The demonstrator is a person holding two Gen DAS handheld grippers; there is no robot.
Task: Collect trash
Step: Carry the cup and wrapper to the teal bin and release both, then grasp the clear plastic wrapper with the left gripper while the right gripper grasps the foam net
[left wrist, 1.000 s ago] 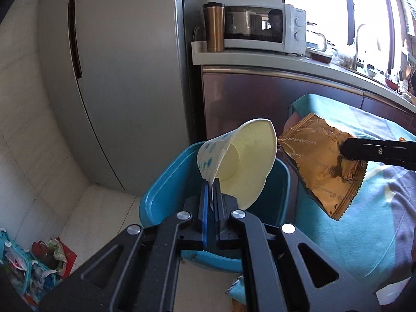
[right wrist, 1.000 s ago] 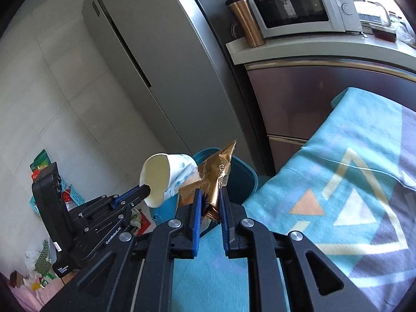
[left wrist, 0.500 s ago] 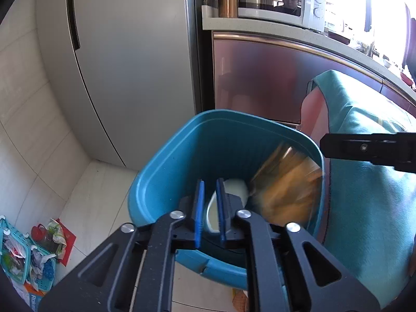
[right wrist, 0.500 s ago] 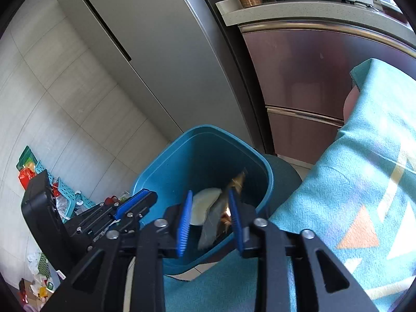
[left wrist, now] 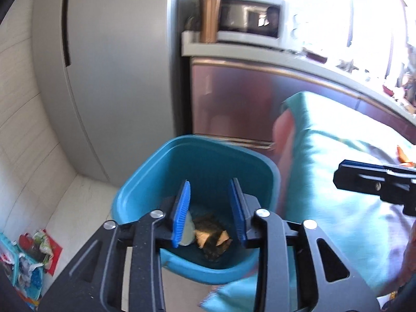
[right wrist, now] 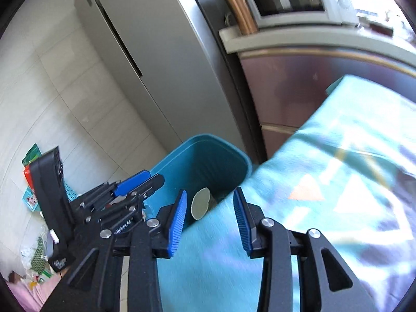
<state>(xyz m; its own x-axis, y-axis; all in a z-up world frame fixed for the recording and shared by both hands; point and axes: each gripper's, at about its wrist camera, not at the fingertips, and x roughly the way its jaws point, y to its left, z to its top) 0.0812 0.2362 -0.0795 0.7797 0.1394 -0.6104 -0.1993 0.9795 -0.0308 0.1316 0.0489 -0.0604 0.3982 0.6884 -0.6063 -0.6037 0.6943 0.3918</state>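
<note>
A teal bin (left wrist: 145, 179) (right wrist: 187, 153) stands on the floor beside the table. Inside it lie a pale paper cup (left wrist: 187, 231) (right wrist: 200, 204) and a gold snack bag (left wrist: 212, 239). My left gripper (left wrist: 210, 208) hangs over the bin, its jaws opening, nothing between the blue pads. My right gripper (right wrist: 209, 217) is above the teal tablecloth (right wrist: 325, 182) at the bin's edge; its jaws are opening too, and they hold nothing. The right gripper (left wrist: 374, 184) shows at the right of the left wrist view, the left gripper (right wrist: 130, 184) at the left of the right wrist view.
A grey fridge (left wrist: 111, 72) rises behind the bin, next to a steel-fronted counter (left wrist: 234, 98) carrying a microwave (left wrist: 249, 23) and a copper tumbler (left wrist: 207, 18). Baskets and wrappers (left wrist: 26, 257) lie on the tiled floor at the left.
Both grippers let go: the cup left the left gripper and the gold bag left the right one, and both fell into the bin. The jaws of both have parted.
</note>
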